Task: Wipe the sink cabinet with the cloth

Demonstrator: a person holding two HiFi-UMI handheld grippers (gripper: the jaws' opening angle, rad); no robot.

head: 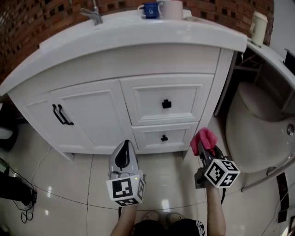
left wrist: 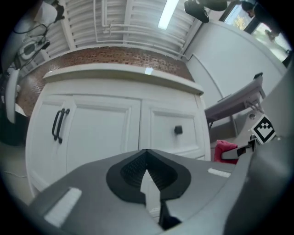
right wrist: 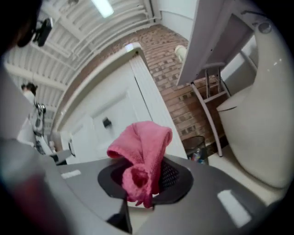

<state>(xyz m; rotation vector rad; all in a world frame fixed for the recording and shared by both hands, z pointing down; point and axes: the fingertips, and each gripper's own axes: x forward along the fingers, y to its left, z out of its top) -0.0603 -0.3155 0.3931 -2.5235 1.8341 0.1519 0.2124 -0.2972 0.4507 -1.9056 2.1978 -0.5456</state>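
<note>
The white sink cabinet [head: 115, 110] fills the head view, with a double-handled door [head: 61, 115] at left and two drawers [head: 167, 104] at right. My right gripper [head: 204, 146] is shut on a pink cloth [head: 204, 138], held just off the cabinet's lower right corner and apart from it. In the right gripper view the pink cloth [right wrist: 142, 158] bunches up between the jaws, with the cabinet [right wrist: 115, 114] beyond. My left gripper [head: 124, 154] hangs shut and empty in front of the lower drawer [head: 164, 137]. Seen from the left gripper view, the cabinet front [left wrist: 110, 128] faces me.
A white toilet [head: 258, 124] stands close on the right, with a metal rail [head: 269, 173] near it. On the countertop [head: 138, 27] sit a faucet [head: 94, 14], a blue cup [head: 150, 9] and a white cup [head: 173, 8]. Cables [head: 23, 198] lie on the tiled floor at left.
</note>
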